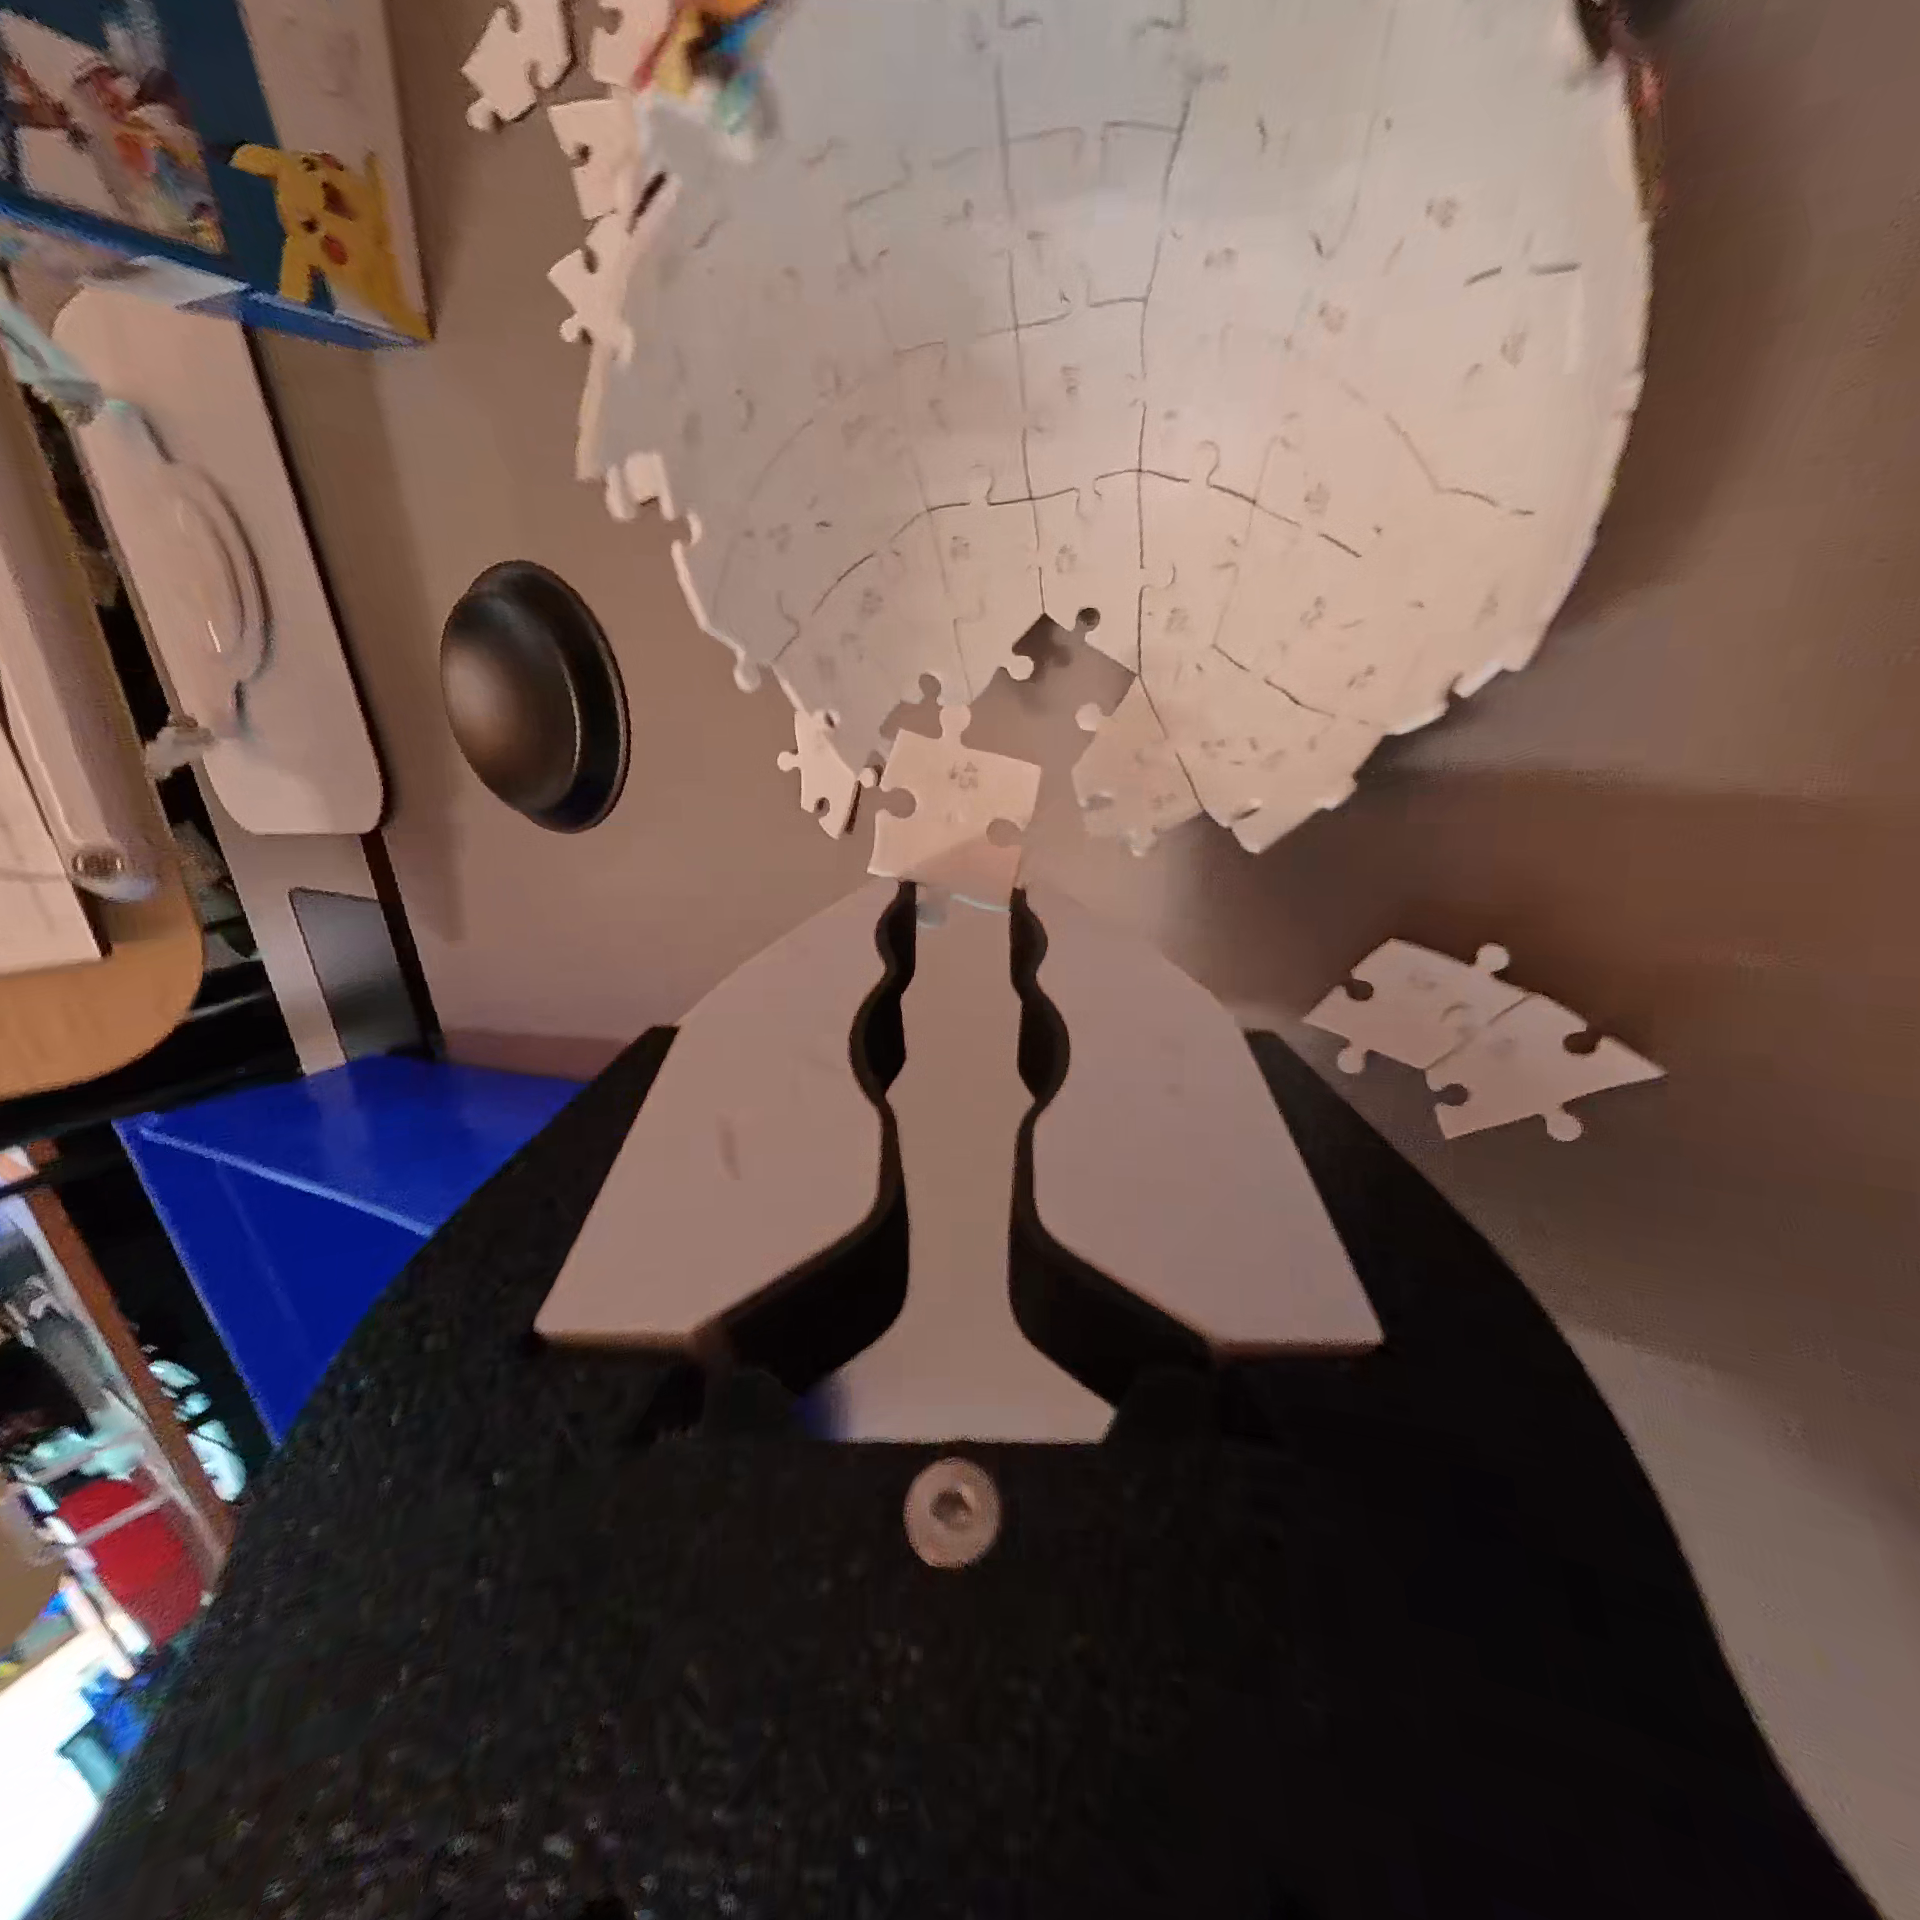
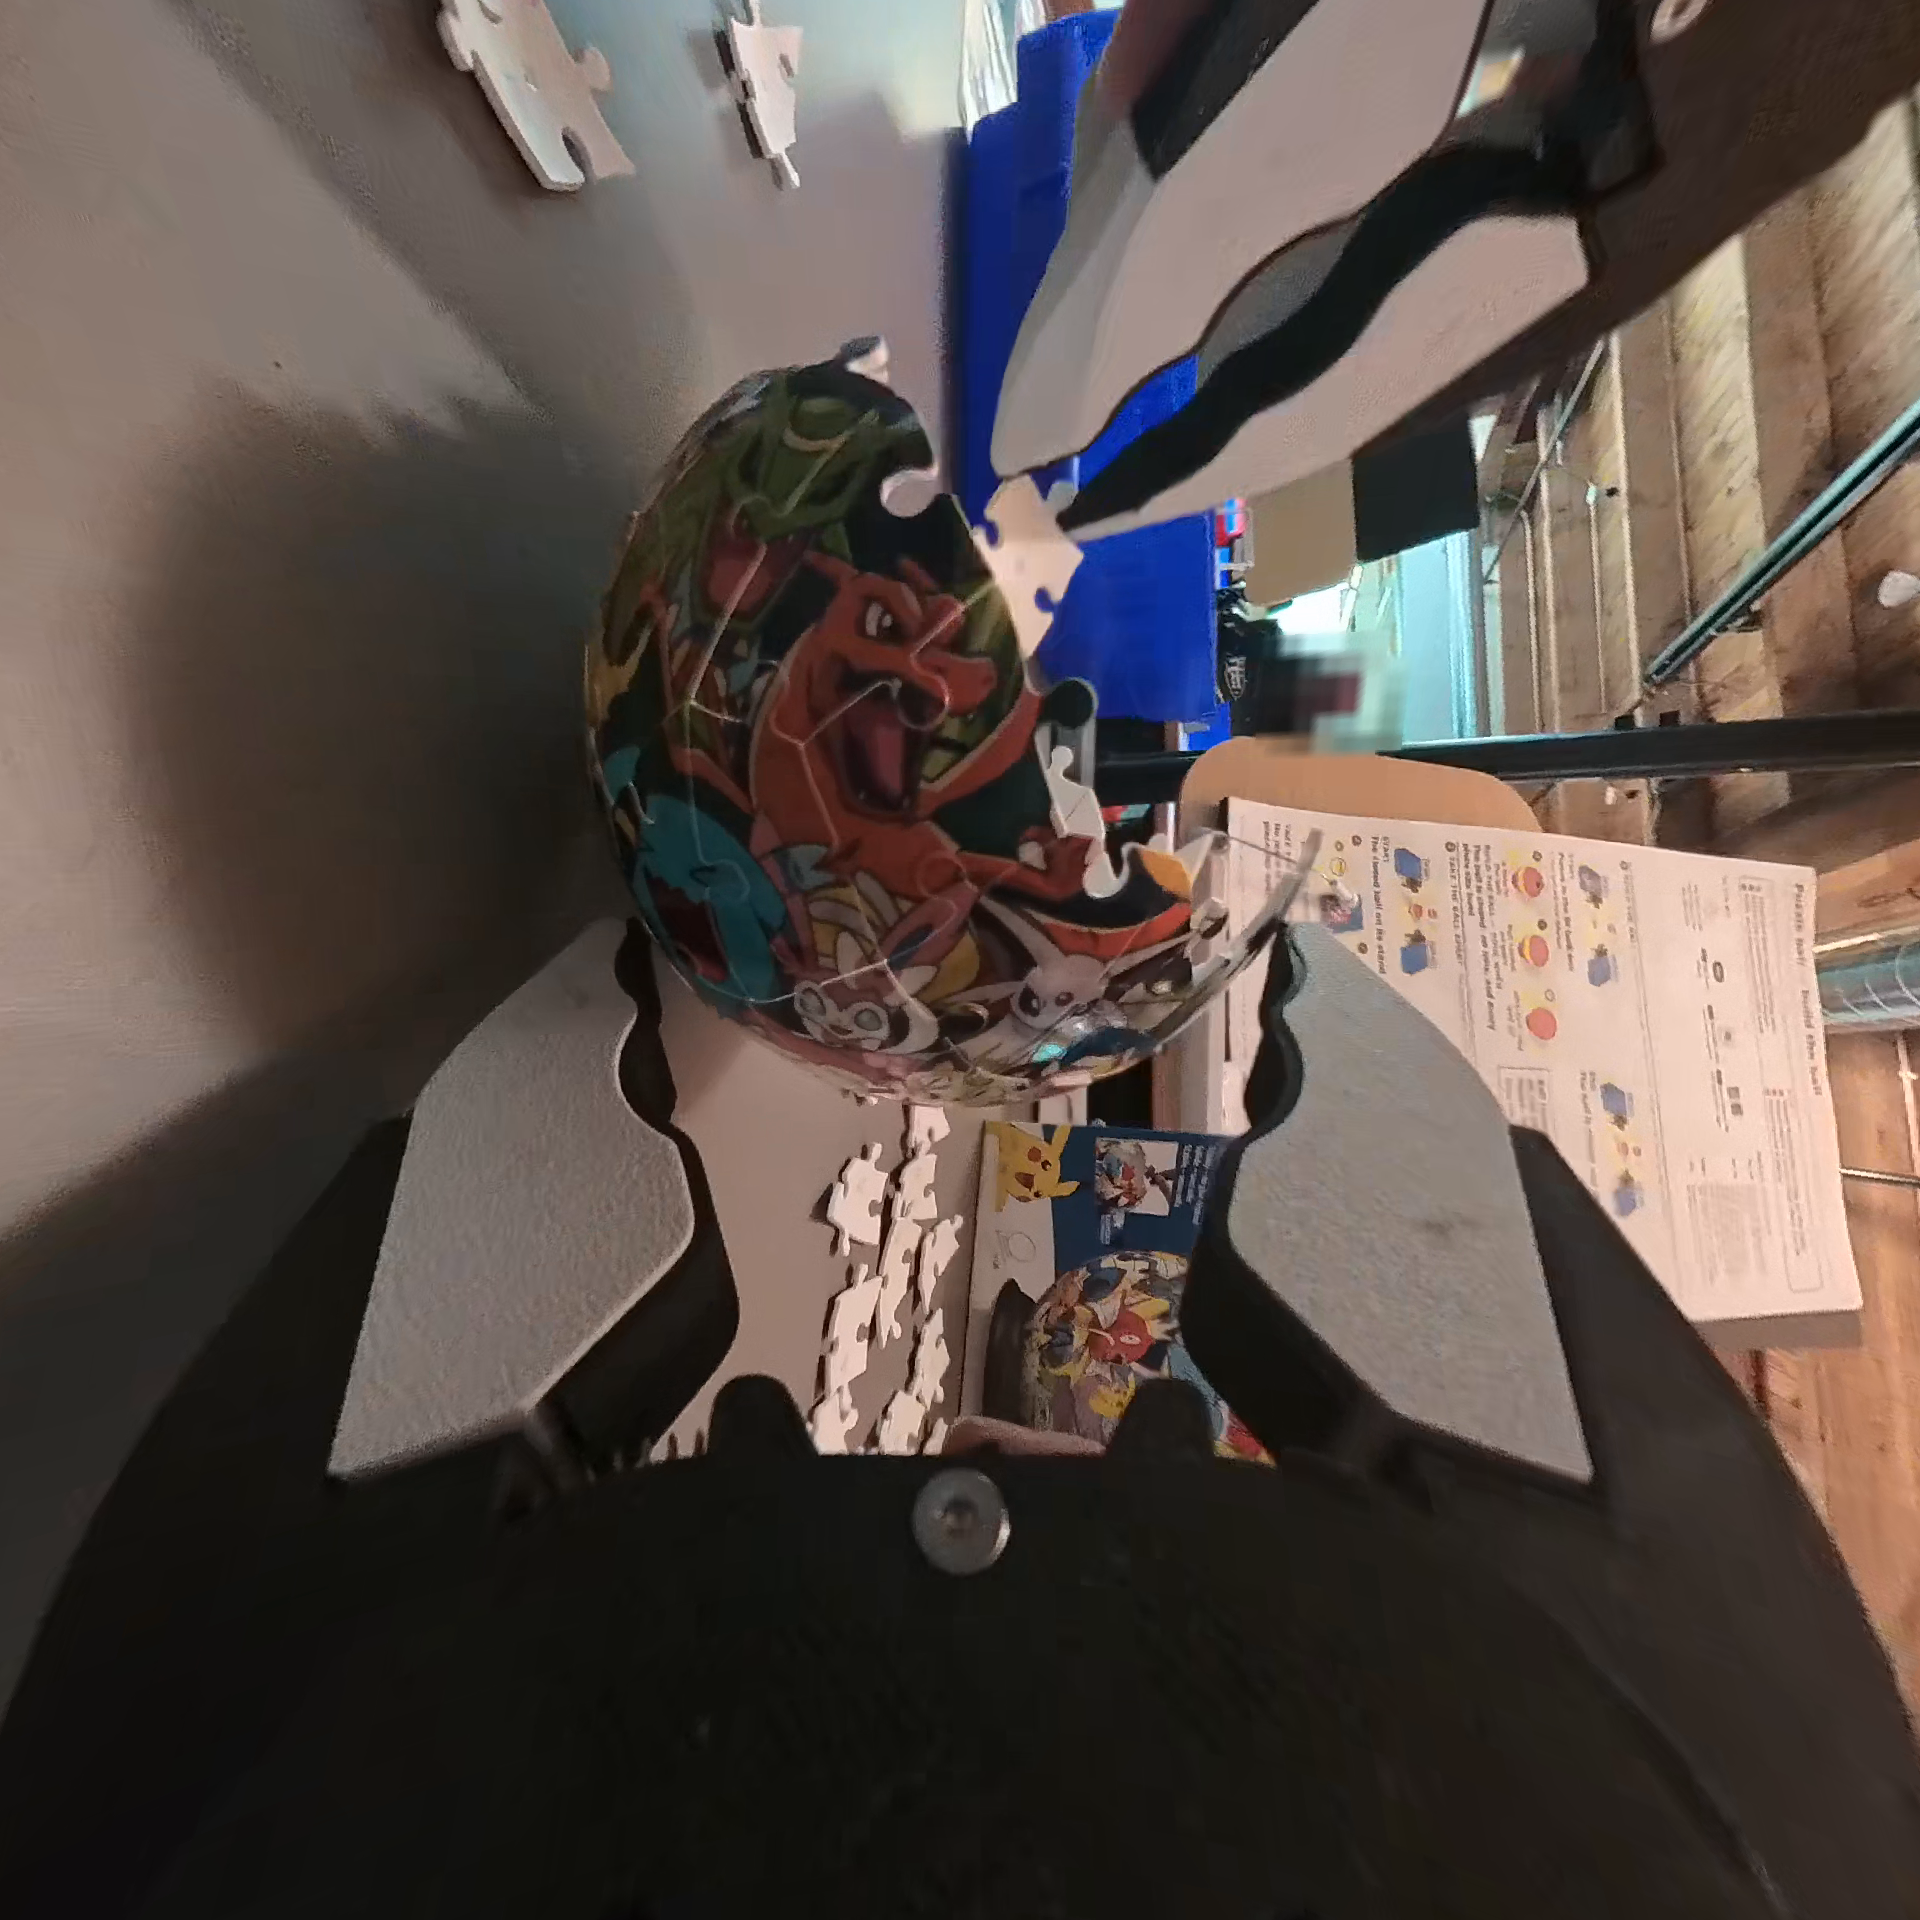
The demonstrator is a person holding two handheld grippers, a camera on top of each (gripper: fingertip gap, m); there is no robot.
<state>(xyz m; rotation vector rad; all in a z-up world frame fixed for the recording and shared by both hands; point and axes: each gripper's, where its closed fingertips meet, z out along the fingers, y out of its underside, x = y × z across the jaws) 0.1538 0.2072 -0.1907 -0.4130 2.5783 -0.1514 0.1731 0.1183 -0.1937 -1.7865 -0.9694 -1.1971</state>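
Left tongs [image 1: 961,899] clench a white puzzle piece [image 1: 956,800] at the half-built puzzle ball's [image 1: 1143,416] rim gap. Right tongs [image 2: 961,961] grip the printed ball shell [image 2: 831,748]. Instruction sheet [image 2: 1621,1060] bears print.

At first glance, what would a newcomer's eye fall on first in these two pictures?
The half-built curved puzzle shell with bright cartoon creatures fills the centre, sitting between the wide-spread fingers of the right gripper. At its rim, the left gripper pinches a single white jigsaw piece beside a gap in the shell's pale inner side. Loose white pieces lie on the grey table.
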